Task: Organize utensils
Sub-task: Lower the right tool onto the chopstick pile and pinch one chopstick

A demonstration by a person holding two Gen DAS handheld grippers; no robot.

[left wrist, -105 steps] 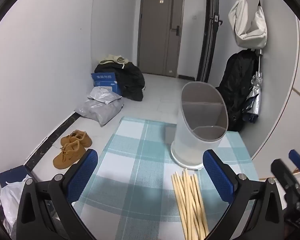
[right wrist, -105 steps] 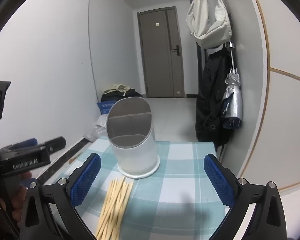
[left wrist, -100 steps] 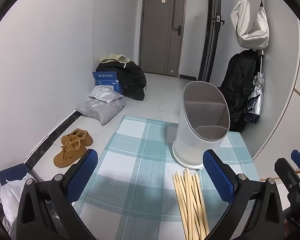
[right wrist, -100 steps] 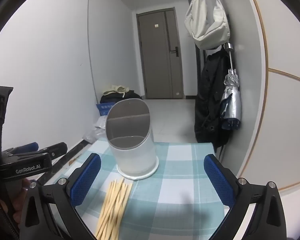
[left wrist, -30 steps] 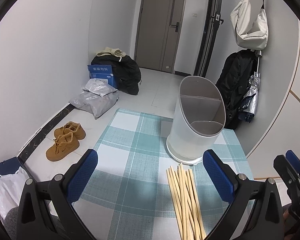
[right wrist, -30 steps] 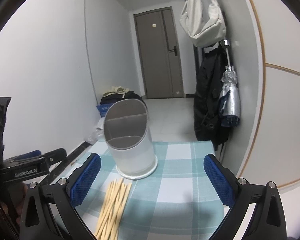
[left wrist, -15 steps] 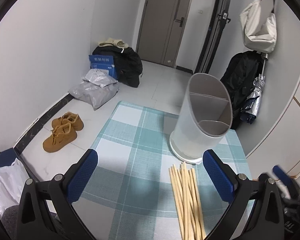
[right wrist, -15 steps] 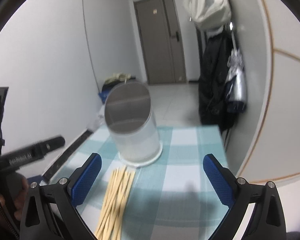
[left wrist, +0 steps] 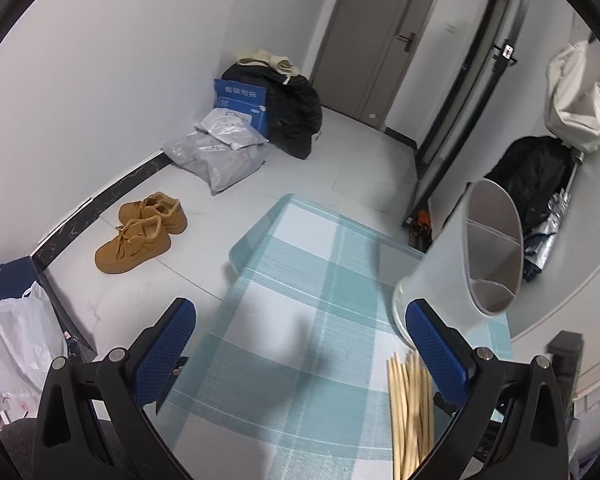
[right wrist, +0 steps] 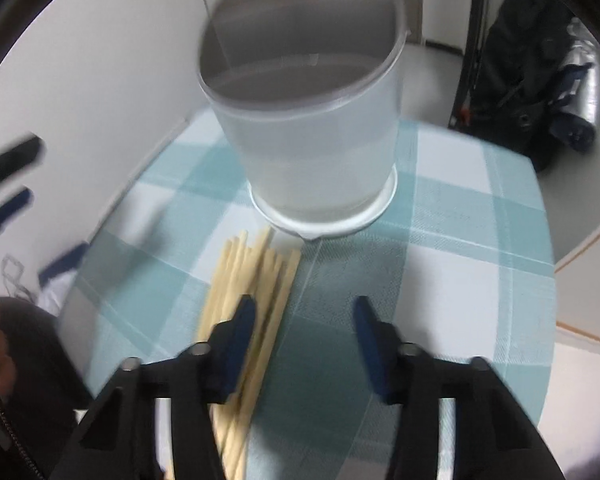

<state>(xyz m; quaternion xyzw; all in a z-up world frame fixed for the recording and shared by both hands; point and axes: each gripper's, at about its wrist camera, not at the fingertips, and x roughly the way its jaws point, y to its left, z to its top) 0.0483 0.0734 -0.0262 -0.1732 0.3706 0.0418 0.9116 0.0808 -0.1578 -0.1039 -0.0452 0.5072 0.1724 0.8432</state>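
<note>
Blue cardboard box (left wrist: 241,101) against the far wall, white characters printed on its face, too small to read; no other legible writing in either view.

Left wrist view only: tan shoes (left wrist: 140,232) on the floor, grey mailer bags (left wrist: 220,152), dark bag pile (left wrist: 288,112), grey door (left wrist: 380,40), white plastic bag (left wrist: 16,332) at lower left. Left gripper (left wrist: 300,344) spread wide, nothing between the blue pads.

Right wrist view only: right gripper (right wrist: 305,322), blurred, jaws closing above the bundle of wooden chopsticks (right wrist: 252,292); left finger over the bundle, no stick visibly pinched.

Both views: translucent utensil holder (right wrist: 312,136) with inner dividers, upright on the teal checked tablecloth (right wrist: 460,240); chopstick tips just in front of its white base.
</note>
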